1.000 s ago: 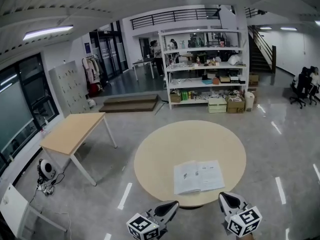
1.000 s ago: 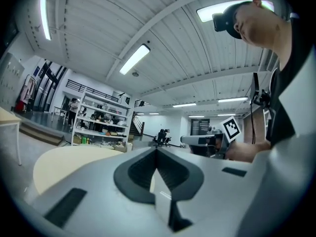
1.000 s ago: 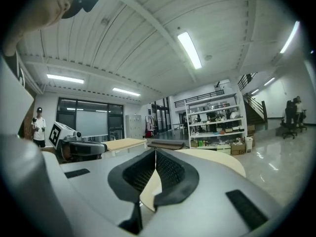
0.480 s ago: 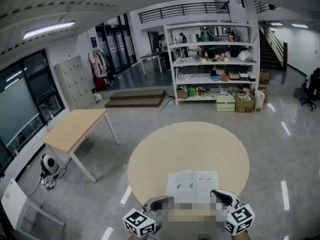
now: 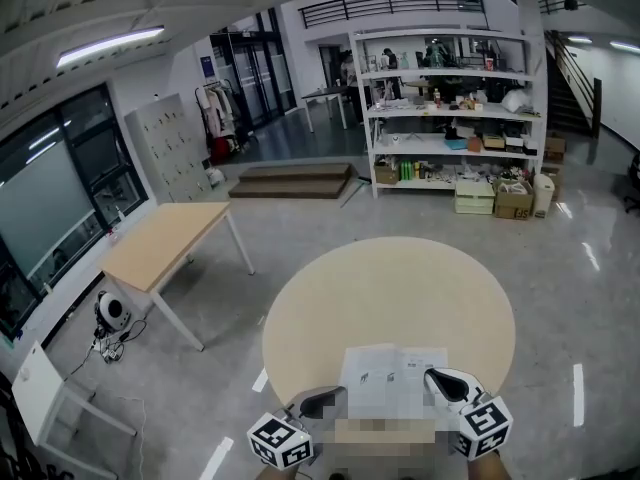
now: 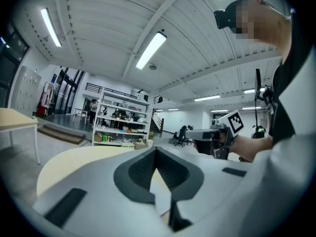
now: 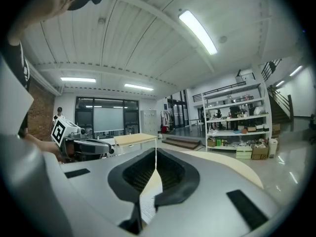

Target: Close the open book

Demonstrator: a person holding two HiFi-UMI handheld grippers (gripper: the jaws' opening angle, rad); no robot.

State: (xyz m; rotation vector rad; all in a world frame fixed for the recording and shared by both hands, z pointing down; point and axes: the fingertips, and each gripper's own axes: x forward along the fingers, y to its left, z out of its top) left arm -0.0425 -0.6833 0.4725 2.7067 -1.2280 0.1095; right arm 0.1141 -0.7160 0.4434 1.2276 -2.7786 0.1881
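Note:
An open book [image 5: 392,370] with white printed pages lies flat on the near part of a round beige table [image 5: 330,308]. My left gripper [image 5: 334,397] is at the book's near left corner, jaws shut with nothing in them. My right gripper [image 5: 432,376] reaches over the near edge of the right page, shut and empty. Through the slot behind the right gripper's [image 7: 156,151] jaws I see a strip of printed page [image 7: 147,207]. The left gripper [image 6: 157,150] view shows the tabletop [image 6: 74,159] below and the other gripper [image 6: 210,134] to its right. A mosaic patch hides the book's near edge.
A rectangular wooden table [image 5: 165,243] stands to the left. White shelving [image 5: 450,118] full of goods, with boxes [image 5: 495,196] at its foot, lines the far side beside low steps [image 5: 295,180]. A small device with cables [image 5: 112,313] lies on the floor at left.
Both grippers have come forward from short of the table's near edge up to the book's near corners, and the head view has closed in on the table. The book has not moved.

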